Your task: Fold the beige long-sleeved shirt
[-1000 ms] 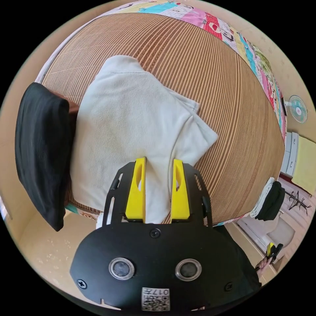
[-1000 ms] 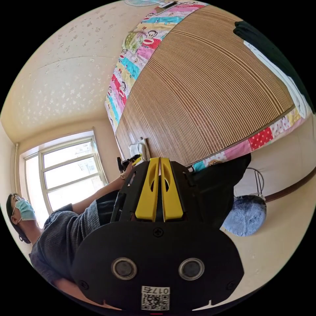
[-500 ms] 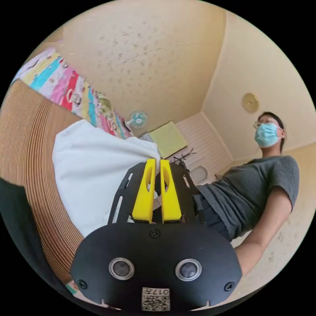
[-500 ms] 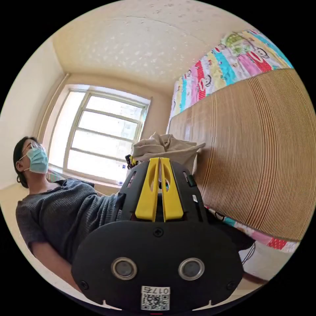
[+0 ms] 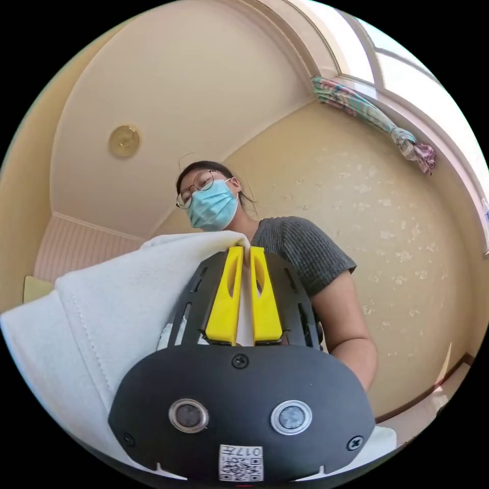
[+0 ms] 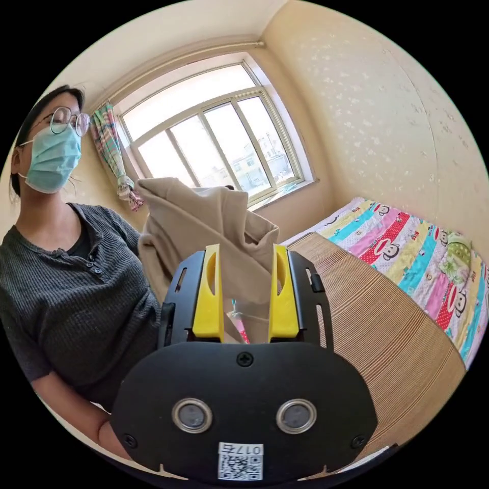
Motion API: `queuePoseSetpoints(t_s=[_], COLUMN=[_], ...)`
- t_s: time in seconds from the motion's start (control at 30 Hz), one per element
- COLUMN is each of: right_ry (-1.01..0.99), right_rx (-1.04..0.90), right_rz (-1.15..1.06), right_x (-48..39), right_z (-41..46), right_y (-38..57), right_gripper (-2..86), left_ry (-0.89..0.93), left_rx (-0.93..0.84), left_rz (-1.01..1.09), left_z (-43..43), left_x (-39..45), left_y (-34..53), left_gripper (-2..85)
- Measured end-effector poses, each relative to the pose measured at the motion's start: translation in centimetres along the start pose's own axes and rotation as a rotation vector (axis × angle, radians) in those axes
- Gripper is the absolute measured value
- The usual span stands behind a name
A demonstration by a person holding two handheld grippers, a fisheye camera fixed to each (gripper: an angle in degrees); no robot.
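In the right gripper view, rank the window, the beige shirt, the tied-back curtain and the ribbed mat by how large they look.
Largest to smallest, as they look:
1. Window
2. Ribbed mat and beige shirt: too close to separate; the shirt hangs nearest the camera and part of it is hidden by the right gripper.
3. Curtain, clearly smallest.

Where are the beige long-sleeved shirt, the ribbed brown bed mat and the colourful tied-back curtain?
beige long-sleeved shirt point(image 6: 204, 224): right gripper view, on its bunched upper folds.
ribbed brown bed mat point(image 6: 387, 346): right gripper view, on its bare striped surface.
colourful tied-back curtain point(image 5: 377, 119): left gripper view, mid-length of the gathered fabric.
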State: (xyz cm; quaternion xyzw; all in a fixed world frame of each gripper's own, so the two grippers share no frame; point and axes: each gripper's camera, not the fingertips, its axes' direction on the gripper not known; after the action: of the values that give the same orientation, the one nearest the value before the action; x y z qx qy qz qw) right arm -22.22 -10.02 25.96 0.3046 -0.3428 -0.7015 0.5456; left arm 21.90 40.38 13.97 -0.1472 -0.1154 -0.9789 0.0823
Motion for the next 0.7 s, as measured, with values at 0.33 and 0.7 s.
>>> queuePoseSetpoints(t_s=[0.33, 0.7], right_ry=[-0.198, 0.562], right_rx=[-0.11, 0.283], right_rz=[-0.212, -0.019], right_x=[-5.2, -12.3], right_z=[5.0, -2.8], right_y=[7.3, 11.7], right_gripper=[11.4, 3.0], left_ry=[0.15, -0.979], left_rx=[0.087, 0.046], left_rz=[-0.208, -0.681], left_z=[5.1, -4.0], left_x=[-13.3, -18.3], left_y=[10.5, 15.1], left_gripper=[0.9, 1.2])
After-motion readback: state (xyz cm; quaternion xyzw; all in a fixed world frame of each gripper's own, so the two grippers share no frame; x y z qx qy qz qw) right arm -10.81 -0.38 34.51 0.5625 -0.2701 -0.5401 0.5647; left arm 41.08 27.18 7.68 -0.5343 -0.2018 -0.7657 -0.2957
